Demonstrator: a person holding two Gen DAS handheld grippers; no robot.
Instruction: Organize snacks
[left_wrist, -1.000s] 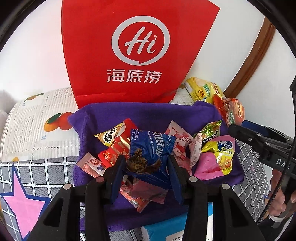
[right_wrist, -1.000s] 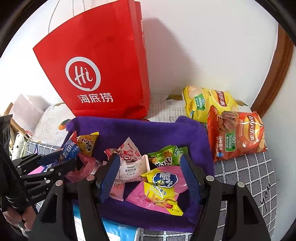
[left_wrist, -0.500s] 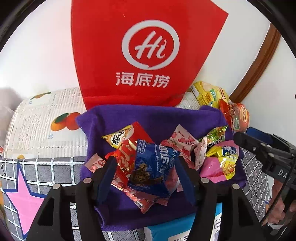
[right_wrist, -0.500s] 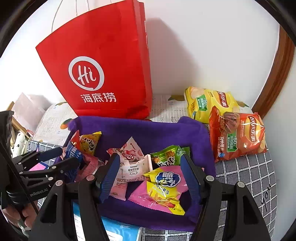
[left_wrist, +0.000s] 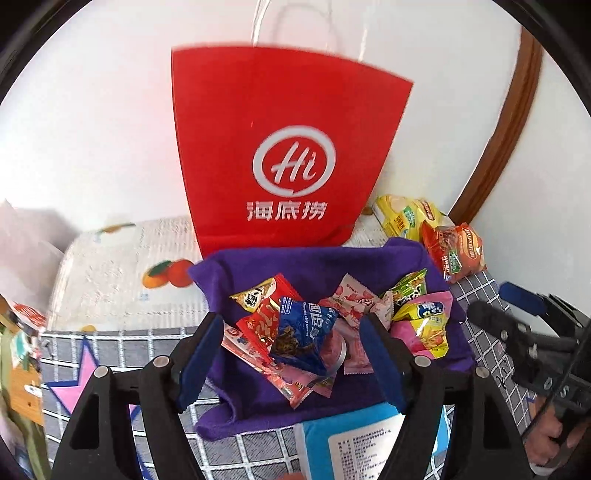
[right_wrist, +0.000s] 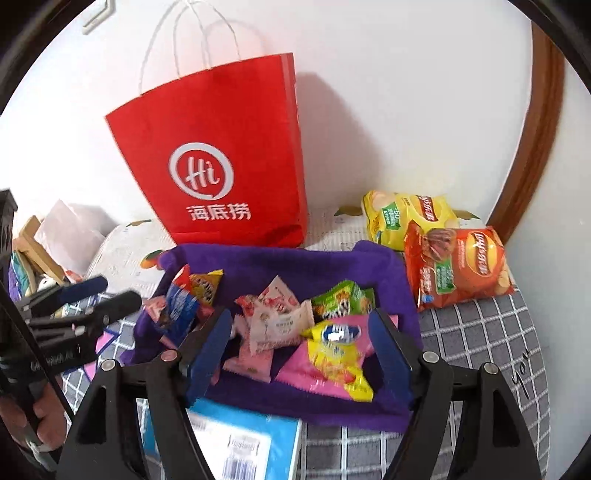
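Observation:
A purple cloth-lined tray (left_wrist: 295, 262) (right_wrist: 280, 260) holds several small snack packets. A blue cookie packet (left_wrist: 303, 334) lies on the pile, with red packets (left_wrist: 260, 325) beside it and a yellow and pink packet (left_wrist: 424, 325) (right_wrist: 332, 354) at the right. My left gripper (left_wrist: 291, 354) is open and empty, just in front of the blue packet. My right gripper (right_wrist: 301, 350) is open and empty above the tray's near edge. A red paper bag (left_wrist: 291, 155) (right_wrist: 221, 158) stands behind the tray.
Two chip bags, yellow (right_wrist: 406, 218) and orange (right_wrist: 458, 269), lie at the back right by a brown frame (right_wrist: 535, 129). A light blue pack (left_wrist: 369, 439) (right_wrist: 236, 439) lies in front of the tray. A fruit-print cloth (left_wrist: 122, 273) and clutter (right_wrist: 37, 247) are at the left.
My left gripper opened, let go of the blue cookie packet onto the pile and drew back. My right gripper also drew back a little and stayed open.

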